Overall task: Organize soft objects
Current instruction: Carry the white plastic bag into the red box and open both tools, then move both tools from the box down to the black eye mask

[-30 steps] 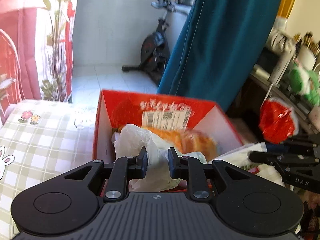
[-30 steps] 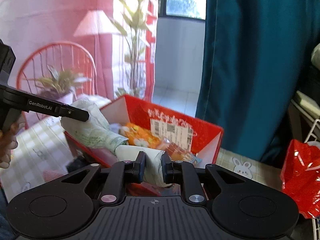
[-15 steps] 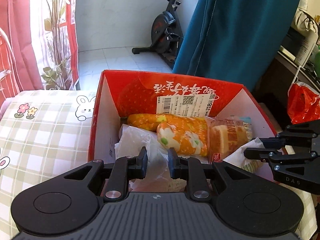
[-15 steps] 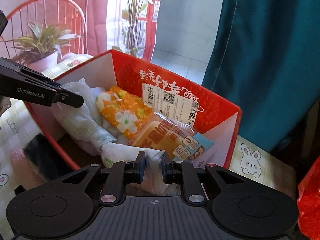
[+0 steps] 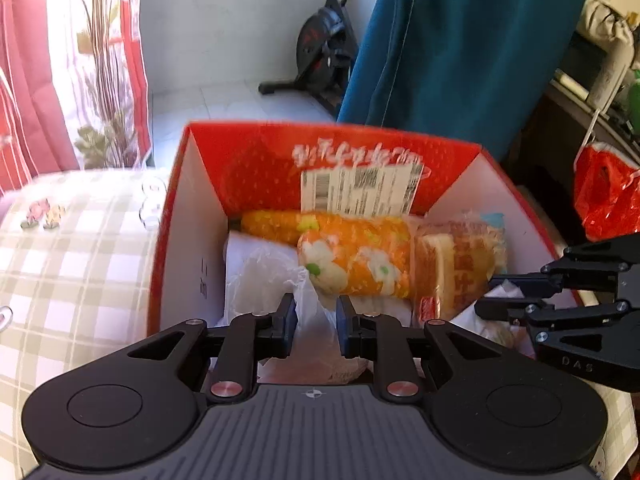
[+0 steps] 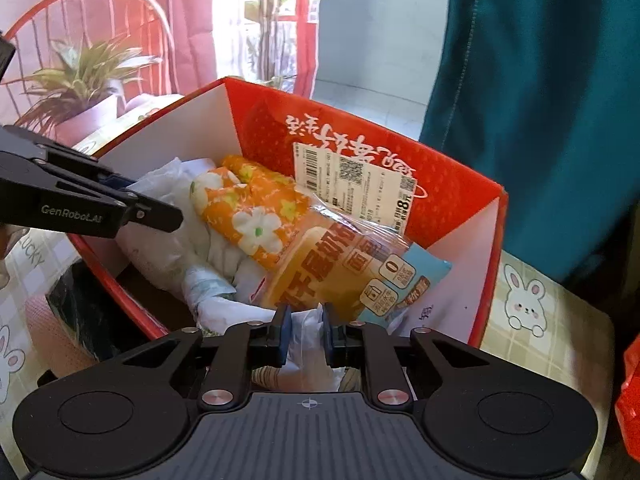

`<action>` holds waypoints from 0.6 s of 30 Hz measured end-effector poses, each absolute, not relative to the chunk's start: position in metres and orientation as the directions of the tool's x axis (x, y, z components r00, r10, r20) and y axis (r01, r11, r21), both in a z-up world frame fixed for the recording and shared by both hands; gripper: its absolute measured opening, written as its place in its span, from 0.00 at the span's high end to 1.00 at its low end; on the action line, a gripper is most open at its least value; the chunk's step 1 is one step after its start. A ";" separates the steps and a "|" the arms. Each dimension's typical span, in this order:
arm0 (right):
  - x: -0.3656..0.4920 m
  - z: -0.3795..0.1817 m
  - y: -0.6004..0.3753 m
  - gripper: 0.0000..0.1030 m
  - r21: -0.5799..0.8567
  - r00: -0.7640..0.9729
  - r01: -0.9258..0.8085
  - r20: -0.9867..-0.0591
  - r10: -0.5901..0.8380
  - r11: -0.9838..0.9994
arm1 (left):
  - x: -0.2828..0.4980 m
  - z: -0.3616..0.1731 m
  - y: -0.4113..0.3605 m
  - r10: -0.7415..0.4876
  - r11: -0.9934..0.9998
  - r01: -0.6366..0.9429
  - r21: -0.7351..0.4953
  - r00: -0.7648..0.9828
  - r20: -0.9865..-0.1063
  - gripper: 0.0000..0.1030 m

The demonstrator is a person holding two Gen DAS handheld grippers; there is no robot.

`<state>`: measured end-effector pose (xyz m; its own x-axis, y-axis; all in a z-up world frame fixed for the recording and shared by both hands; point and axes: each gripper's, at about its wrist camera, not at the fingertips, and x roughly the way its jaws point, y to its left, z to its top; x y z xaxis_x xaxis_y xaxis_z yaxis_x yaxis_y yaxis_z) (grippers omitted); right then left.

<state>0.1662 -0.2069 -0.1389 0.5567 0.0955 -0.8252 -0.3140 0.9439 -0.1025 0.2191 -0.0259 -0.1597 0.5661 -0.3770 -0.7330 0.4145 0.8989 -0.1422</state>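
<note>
Presently | white plastic bag (image 5: 276, 280) is pinched at opposite ends by left gripper (image 5: 316, 316) and right gripper (image 6: 306, 330); held low inside red box (image 6: 452, 208); long axis spans between both

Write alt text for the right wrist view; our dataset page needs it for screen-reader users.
The right gripper pinches a white plastic bag at the near edge of an open red box, which holds an orange floral cloth and a packaged bread. The left gripper reaches in from the left, over the same crumpled plastic.
</note>
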 end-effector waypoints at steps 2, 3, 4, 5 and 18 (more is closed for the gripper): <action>0.160 -0.132 -0.206 0.78 -0.116 0.587 -0.286 -0.806 0.078 0.951 | 0.212 -0.151 -0.025 -0.392 0.893 0.429 -0.139 0.588 -0.707 0.63; 0.157 -0.129 -0.207 0.75 -0.112 0.598 -0.278 -0.797 0.081 0.954 | 0.208 -0.147 -0.025 -0.406 0.887 0.440 -0.142 0.593 -0.695 0.55; 0.157 -0.129 -0.207 0.74 -0.112 0.598 -0.278 -0.797 0.081 0.954 | 0.202 -0.142 -0.024 -0.417 0.881 0.452 -0.138 0.604 -0.679 0.53; 0.154 -0.125 -0.208 0.71 -0.106 0.614 -0.266 -0.785 0.084 0.958 | 0.197 -0.138 -0.025 -0.418 0.880 0.458 -0.129 0.615 -0.669 0.50; 0.094 -0.083 -0.208 0.69 -0.001 0.732 -0.226 -0.660 0.169 0.974 | 0.124 -0.101 0.001 -0.461 0.866 0.483 -0.129 0.674 -0.577 0.42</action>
